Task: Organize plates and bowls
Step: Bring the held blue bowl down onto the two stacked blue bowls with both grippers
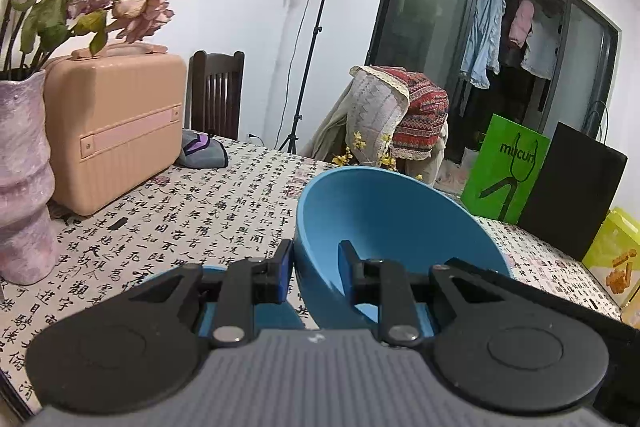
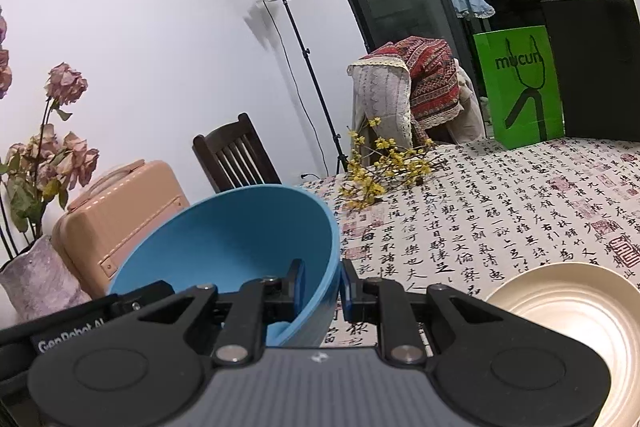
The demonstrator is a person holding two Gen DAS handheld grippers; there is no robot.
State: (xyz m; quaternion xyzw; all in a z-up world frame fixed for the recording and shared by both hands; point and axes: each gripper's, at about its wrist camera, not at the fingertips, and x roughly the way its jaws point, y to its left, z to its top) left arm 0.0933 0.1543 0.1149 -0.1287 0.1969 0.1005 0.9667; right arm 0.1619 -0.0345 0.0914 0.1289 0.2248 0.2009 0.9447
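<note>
Gripping opposite rims, left gripper (image 1: pixel 316 273) and right gripper (image 2: pixel 322 285) fingers clamp one blue bowl (image 1: pixel 396 219) above the counter (image 2: pixel 500 195).

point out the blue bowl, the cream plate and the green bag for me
blue bowl (image 1: pixel 392 211): left wrist view, inner wall.
cream plate (image 2: pixel 568 315): right wrist view, ridged inner surface.
green bag (image 2: pixel 520 83): right wrist view, printed front face.

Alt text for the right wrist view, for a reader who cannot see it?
The right gripper clamps the wall of a tilted blue plastic bowl above a calligraphy-print tablecloth. A ridged cream round plate lies lower right.
</note>
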